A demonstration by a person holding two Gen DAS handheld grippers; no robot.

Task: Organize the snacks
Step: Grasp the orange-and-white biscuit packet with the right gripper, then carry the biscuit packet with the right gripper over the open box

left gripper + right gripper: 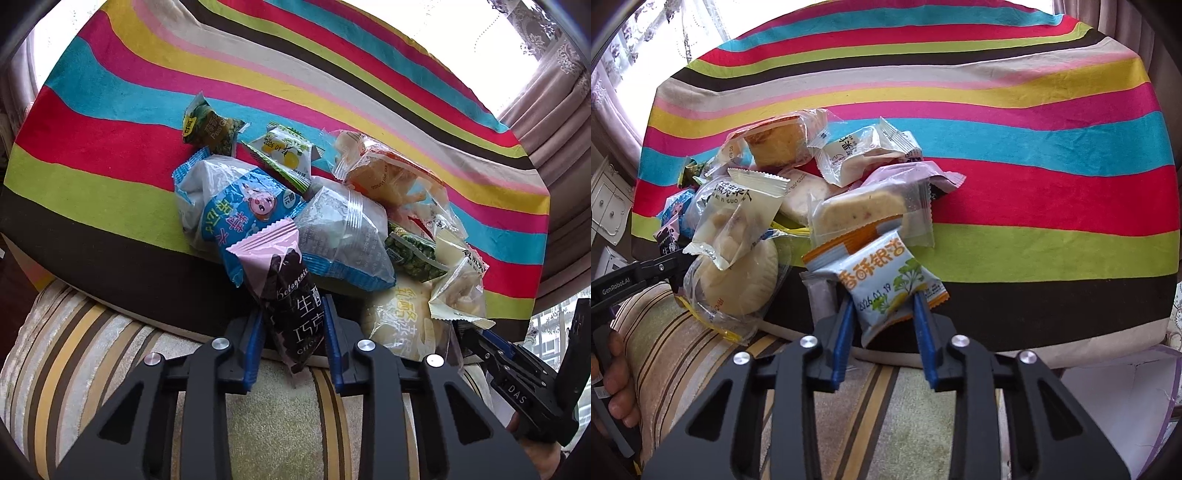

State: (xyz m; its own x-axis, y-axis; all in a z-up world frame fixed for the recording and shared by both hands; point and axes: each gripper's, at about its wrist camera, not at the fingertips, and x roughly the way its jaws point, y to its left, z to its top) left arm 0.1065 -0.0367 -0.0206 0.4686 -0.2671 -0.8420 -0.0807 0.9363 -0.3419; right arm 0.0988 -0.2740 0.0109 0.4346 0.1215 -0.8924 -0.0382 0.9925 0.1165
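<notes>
A heap of wrapped snacks lies on a striped cloth (110, 147). My left gripper (293, 314) is shut on a pink-and-black chocolate packet (284, 288) at the near edge of the heap, next to a blue cartoon packet (236, 206). My right gripper (882, 306) is shut on a pale blue ginkgo-nut packet (886, 280) at the heap's near right. A round pale cake in clear wrap (738, 280) lies left of it; it also shows in the left wrist view (402, 321). The right gripper (480, 339) shows at the lower right of the left wrist view.
The cloth (1034, 184) covers a table whose near edge meets a striped sofa cushion (849, 387). Green pea packets (210, 129), a bread slice pack (775, 144) and other wraps fill the heap. Curtains (554, 92) hang behind. The left gripper (670, 264) shows in the right view.
</notes>
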